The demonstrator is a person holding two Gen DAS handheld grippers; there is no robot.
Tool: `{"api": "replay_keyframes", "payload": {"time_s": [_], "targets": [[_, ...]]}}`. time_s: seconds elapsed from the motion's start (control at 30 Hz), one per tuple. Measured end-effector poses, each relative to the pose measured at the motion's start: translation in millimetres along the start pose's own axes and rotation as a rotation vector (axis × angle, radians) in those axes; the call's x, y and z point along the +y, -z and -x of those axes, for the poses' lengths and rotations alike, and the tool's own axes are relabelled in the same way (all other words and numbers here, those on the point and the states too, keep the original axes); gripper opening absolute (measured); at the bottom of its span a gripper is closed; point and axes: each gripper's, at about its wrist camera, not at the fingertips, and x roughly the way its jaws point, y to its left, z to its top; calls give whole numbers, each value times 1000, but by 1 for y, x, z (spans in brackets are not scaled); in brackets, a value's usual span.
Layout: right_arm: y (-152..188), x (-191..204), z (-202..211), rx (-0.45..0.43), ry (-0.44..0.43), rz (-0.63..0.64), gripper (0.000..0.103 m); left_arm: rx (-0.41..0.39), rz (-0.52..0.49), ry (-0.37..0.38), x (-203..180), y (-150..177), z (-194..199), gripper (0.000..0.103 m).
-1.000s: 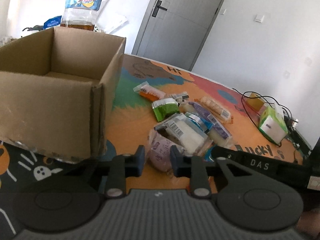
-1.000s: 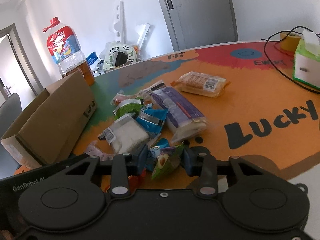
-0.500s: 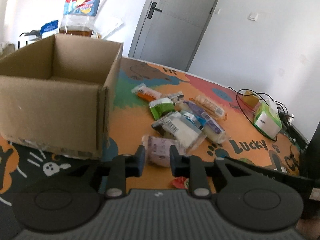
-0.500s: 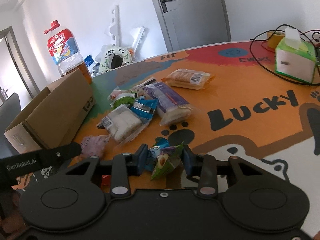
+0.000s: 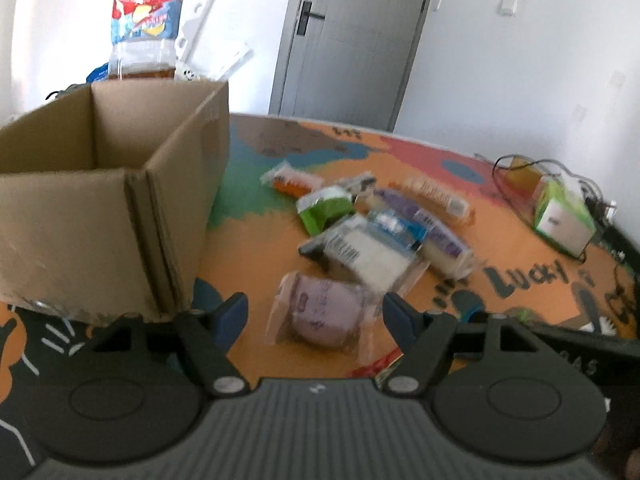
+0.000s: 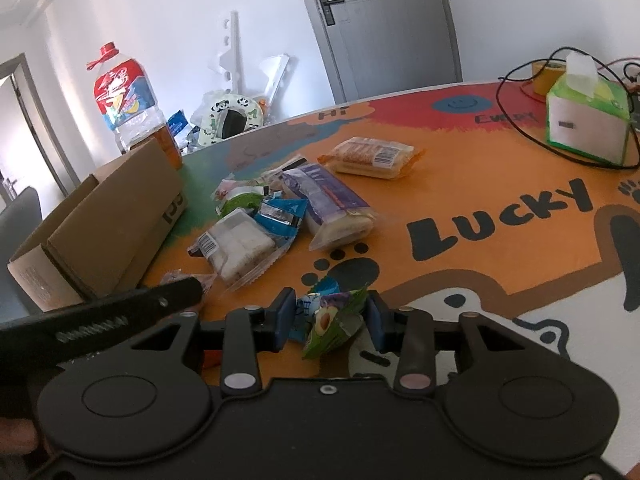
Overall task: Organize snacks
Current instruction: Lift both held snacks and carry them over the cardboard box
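Note:
My left gripper (image 5: 316,308) hovers low over the table mat, its jaws opening wide. A purple snack packet (image 5: 324,316) lies on the mat between them, untouched by the pads. Left of it stands an open cardboard box (image 5: 100,220), whose floor is hidden. My right gripper (image 6: 330,312) has a green avocado snack packet (image 6: 336,320) pinched between its pads, with a blue wrapper beside it; its jaws are easing open slightly. A pile of wrapped snacks (image 6: 280,216) lies ahead, next to the box (image 6: 108,232). The left gripper's finger (image 6: 160,304) shows in the right wrist view.
A large drink bottle (image 5: 146,28) stands behind the box. A green tissue box (image 6: 586,120), a tape roll and black cables sit at the far right. A red wrapper (image 5: 380,366) lies under the left gripper's right finger. The mat's "LUCKY" area is bare.
The left gripper's jaws went from shut to wide apart, and the purple packet now lies between them. The right gripper drew back earlier with the green packet, then held still.

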Motion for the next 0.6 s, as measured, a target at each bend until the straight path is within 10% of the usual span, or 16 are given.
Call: {"api": "replay_keyframes", "payload": {"time_s": [0.6], "targets": [[-3, 14, 6, -32, 20, 50, 38, 8, -32, 64, 3, 7, 12, 34]]}}
